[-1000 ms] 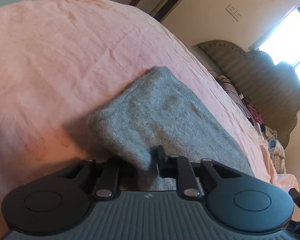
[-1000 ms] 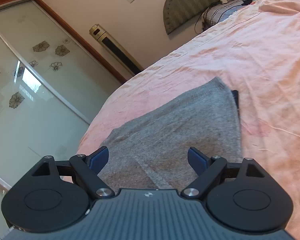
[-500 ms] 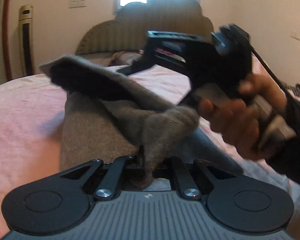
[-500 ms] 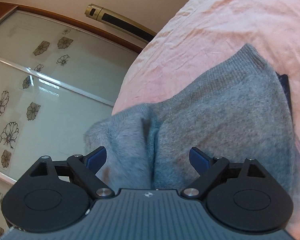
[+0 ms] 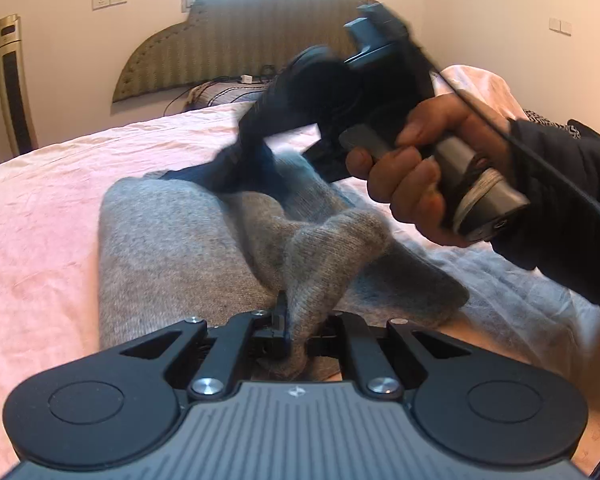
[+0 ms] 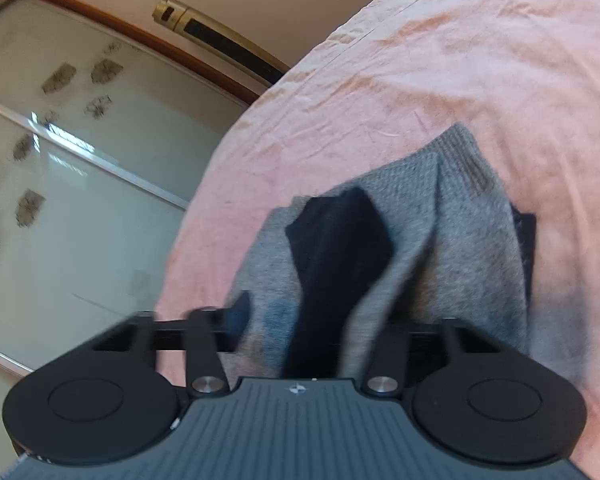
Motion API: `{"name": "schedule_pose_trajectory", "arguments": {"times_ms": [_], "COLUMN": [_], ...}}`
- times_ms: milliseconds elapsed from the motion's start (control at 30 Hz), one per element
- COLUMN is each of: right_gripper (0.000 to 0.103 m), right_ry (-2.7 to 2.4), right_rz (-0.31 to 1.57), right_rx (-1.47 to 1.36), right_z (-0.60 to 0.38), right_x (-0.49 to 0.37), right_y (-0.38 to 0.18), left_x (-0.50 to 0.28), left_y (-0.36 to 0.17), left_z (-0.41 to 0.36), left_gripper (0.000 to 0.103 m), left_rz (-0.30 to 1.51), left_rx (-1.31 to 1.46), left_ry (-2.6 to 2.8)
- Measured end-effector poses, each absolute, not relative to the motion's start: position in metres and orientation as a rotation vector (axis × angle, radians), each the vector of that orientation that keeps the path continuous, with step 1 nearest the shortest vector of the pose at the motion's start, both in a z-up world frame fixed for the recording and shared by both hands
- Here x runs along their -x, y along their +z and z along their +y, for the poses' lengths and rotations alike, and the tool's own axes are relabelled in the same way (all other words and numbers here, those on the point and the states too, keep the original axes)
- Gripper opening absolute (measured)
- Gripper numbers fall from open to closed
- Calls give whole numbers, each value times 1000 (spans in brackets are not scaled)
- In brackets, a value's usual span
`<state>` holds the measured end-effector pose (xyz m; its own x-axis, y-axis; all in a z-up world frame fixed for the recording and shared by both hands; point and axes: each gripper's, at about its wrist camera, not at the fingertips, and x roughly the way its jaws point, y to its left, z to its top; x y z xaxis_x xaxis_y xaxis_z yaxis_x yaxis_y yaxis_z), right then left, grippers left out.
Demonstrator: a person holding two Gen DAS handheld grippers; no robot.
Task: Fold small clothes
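Note:
A grey knit garment point(image 5: 172, 248) lies on the pink bed sheet point(image 5: 40, 208). My left gripper point(image 5: 296, 328) is shut on a bunched corner of it, held just above the bed. The right gripper point(image 5: 256, 148), in a hand, hovers over the garment's far part, blurred. In the right wrist view the same grey garment point(image 6: 460, 232) fills the space between the right gripper's fingers point(image 6: 312, 324), which stand wide apart. A dark fabric piece point(image 6: 336, 248) shows on the grey knit there. The right finger is hidden behind cloth.
A padded headboard point(image 5: 236, 40) with pillows and cables stands at the bed's far end. A tall gold air conditioner point(image 5: 12, 84) stands by the wall at left. Mirrored sliding wardrobe doors point(image 6: 60, 184) are beyond the bed edge. White bedding point(image 5: 512, 304) lies at right.
My left gripper swung round toward the headboard, lifting the gripped grey corner over the garment. The right gripper moved in over the garment, and a dark fabric piece now shows on it.

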<state>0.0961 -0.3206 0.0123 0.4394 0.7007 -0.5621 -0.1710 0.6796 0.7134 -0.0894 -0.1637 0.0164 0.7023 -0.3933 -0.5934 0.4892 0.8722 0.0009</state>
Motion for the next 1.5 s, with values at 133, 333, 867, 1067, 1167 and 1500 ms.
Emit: {"name": "schedule_pose_trajectory", "arguments": {"times_ms": [133, 333, 867, 1067, 1167, 1500], "right_gripper": [15, 22, 82, 30, 29, 71], "right_ry": [590, 514, 498, 456, 502, 486], "right_rz": [871, 897, 913, 880, 826, 863], "right_rx": [-541, -583, -703, -626, -648, -726], "right_z": [-335, -371, -372, -355, -346, -276], "right_x": [-85, -88, -96, -89, -83, -130], "right_y": [32, 6, -1, 1, 16, 18], "left_x": [89, 84, -73, -90, -80, -95], "left_y": [20, 5, -20, -19, -3, 21], "left_z": [-174, -188, -2, -36, -24, 64], "left_gripper": [5, 7, 101, 29, 27, 50], "left_rz": [609, 645, 915, 931, 885, 914], "left_rx": [-158, -173, 878, 705, 635, 583], "left_ry": [-550, -606, -533, -513, -521, -291]}}
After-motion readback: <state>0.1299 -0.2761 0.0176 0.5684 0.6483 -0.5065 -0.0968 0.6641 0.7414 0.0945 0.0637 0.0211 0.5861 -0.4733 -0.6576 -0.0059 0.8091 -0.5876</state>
